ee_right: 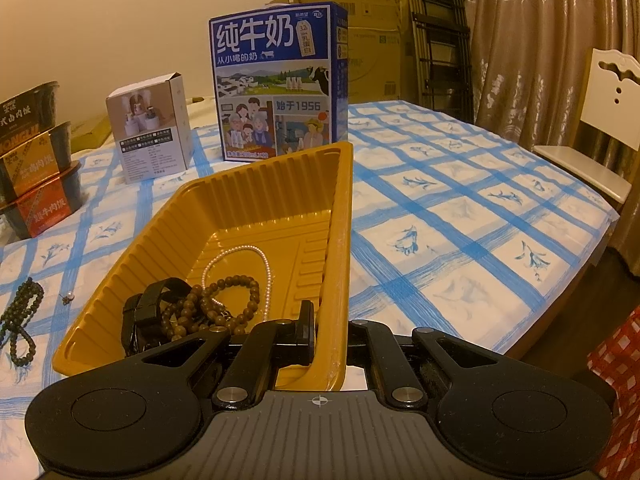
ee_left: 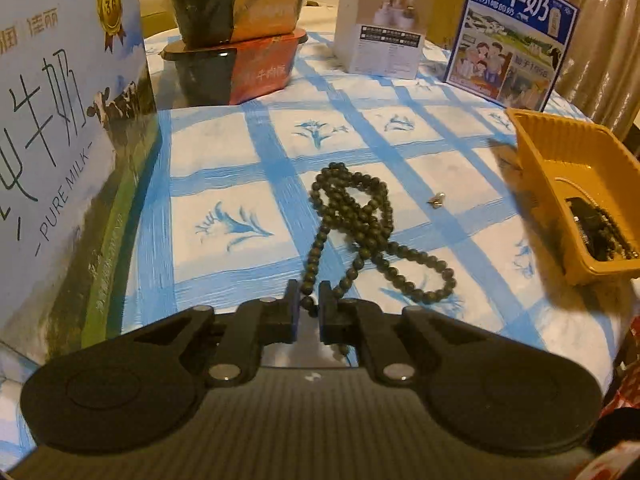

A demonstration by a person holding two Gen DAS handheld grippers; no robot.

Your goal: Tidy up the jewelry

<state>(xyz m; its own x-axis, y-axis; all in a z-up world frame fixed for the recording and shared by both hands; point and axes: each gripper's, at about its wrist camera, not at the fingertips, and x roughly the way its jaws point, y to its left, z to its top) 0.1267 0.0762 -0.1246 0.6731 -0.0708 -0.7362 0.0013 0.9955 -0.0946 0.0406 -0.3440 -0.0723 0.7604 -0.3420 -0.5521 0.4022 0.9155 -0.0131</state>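
My left tool [ee_left: 308,312] is pinched on one end of the long string of dark green round beads [ee_left: 362,228], with a bead caught between its two black fingers. The rest of the string lies looped on the blue-and-white checked cloth of the surface [ee_left: 224,184], stretching away from the tool. I take the ribbed yellow plastic tray [ee_right: 256,216] as my landmark. Left of the tray, well apart from it, lies the bead string, and between string and tray sits a small pale stud-like piece [ee_left: 437,199]; it is too small for me to say what it is.

My right tool [ee_right: 326,332] is clamped on the tray's near right wall, one finger inside and the other outside, and the tray looks tipped up on that side, though the fisheye makes that hard to judge. Inside the tray, at its near end, lie a strand of small white pearls [ee_right: 256,264], a bracelet of brown wooden beads [ee_right: 224,300] and a black strap [ee_right: 150,312]. Beyond the tray stands a blue milk carton box [ee_right: 280,80]; left of that is a small white cardboard box [ee_right: 150,132], and further left a stack of black-and-orange instant meal bowls [ee_left: 236,36].
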